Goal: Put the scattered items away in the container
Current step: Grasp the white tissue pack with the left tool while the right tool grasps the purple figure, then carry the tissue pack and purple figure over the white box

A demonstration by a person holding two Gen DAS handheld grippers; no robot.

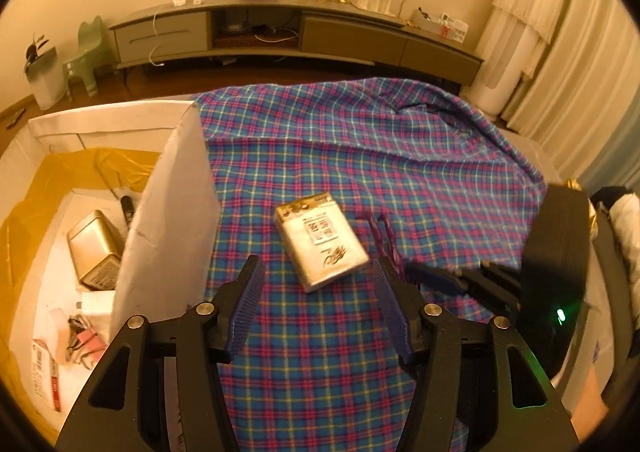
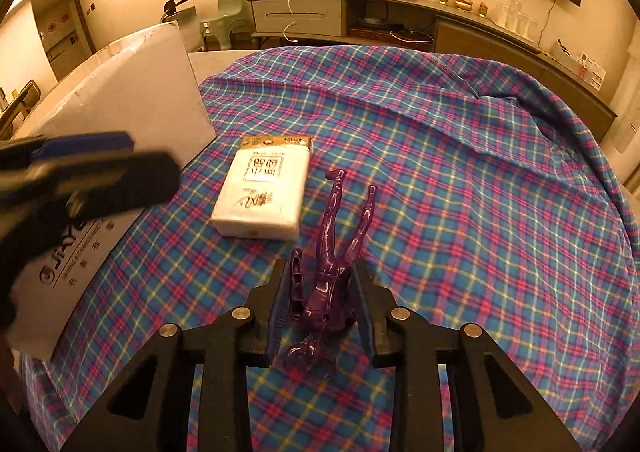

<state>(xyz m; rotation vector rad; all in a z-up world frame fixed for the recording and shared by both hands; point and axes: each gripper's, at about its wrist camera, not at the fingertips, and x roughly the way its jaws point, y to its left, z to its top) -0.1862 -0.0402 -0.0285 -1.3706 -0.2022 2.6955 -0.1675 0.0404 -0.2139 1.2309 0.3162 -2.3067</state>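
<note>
A plaid cloth (image 2: 440, 156) in blue and pink is lying spread over the table, wrinkling toward its far edge. At its left side a white cardboard box (image 1: 168, 220) is standing with one flap raised; inside it a gold tin (image 1: 94, 248), a black marker (image 1: 127, 210), some binder clips (image 1: 82, 336) and a small printed carton (image 1: 46, 376) are resting. A white tissue pack (image 2: 264, 196) is lying flat on the cloth just beside the box. Touching distance to its right, a purple toy figure (image 2: 332, 276) is lying on its back, legs pointing away. The right claw (image 2: 322, 284) is sitting around the figure's torso, its pads close against the body, though whether they are pressing I cannot tell. The left claw (image 1: 316, 284) is hovering with its fingers wide apart, just short of the tissue pack, nothing between them.
</note>
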